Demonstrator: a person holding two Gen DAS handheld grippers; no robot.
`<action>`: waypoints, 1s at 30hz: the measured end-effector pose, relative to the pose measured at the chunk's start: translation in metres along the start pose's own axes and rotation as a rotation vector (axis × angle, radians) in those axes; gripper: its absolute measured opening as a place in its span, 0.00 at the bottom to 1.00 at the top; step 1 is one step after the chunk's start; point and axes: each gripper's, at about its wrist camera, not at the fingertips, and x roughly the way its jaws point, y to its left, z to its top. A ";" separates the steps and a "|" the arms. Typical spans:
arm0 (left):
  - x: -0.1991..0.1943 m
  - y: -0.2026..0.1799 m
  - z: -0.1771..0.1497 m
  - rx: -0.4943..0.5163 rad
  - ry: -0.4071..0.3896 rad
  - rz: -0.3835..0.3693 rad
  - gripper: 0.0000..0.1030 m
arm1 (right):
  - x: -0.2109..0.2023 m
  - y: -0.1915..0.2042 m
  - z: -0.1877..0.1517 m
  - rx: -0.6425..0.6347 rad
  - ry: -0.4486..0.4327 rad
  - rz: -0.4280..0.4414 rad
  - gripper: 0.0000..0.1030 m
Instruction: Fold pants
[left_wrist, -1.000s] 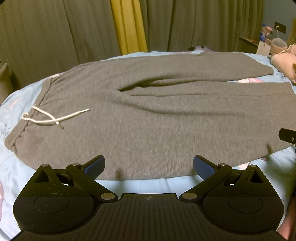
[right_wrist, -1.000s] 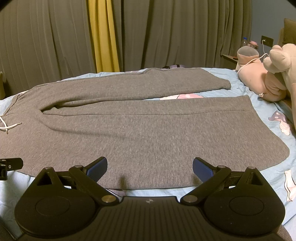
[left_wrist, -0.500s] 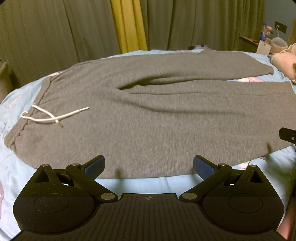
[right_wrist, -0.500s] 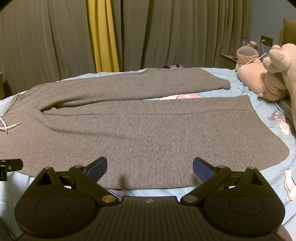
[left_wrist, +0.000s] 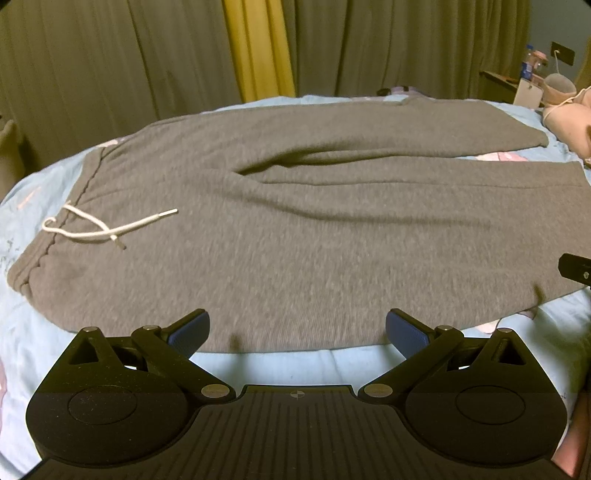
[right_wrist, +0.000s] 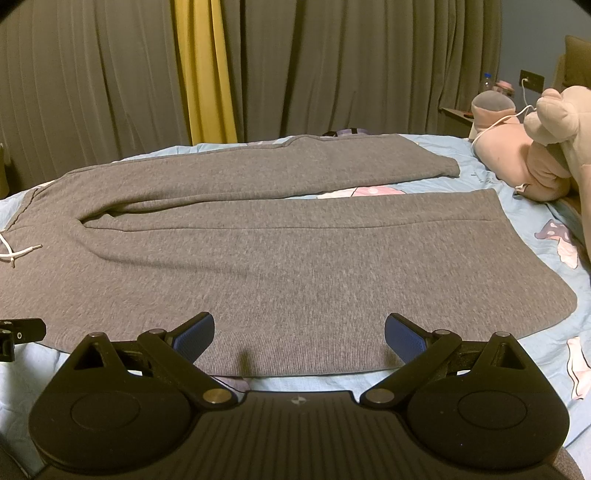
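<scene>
Blue bedsheet (left_wrist: 314, 363) bare along near edge of flat grey pants (left_wrist: 314, 240), both grippers' jaws wide, empty.

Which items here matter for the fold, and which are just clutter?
Job:
- grey pants, spread flat on the bed
- white drawstring at the waistband
- left gripper, open
- right gripper, open

Lying about:
- plush toys
- white cable across them
- bottle on the nightstand
- curtains
- blue bedsheet
</scene>
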 end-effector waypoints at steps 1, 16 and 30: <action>0.000 0.000 0.000 0.000 0.002 -0.001 1.00 | 0.000 0.000 0.000 0.000 0.000 0.000 0.96; 0.003 0.002 0.001 -0.001 0.016 0.001 1.00 | 0.000 0.001 0.000 -0.001 0.001 0.000 0.96; 0.004 0.003 0.001 -0.001 0.022 0.001 1.00 | 0.001 0.001 -0.001 -0.001 0.001 0.000 0.96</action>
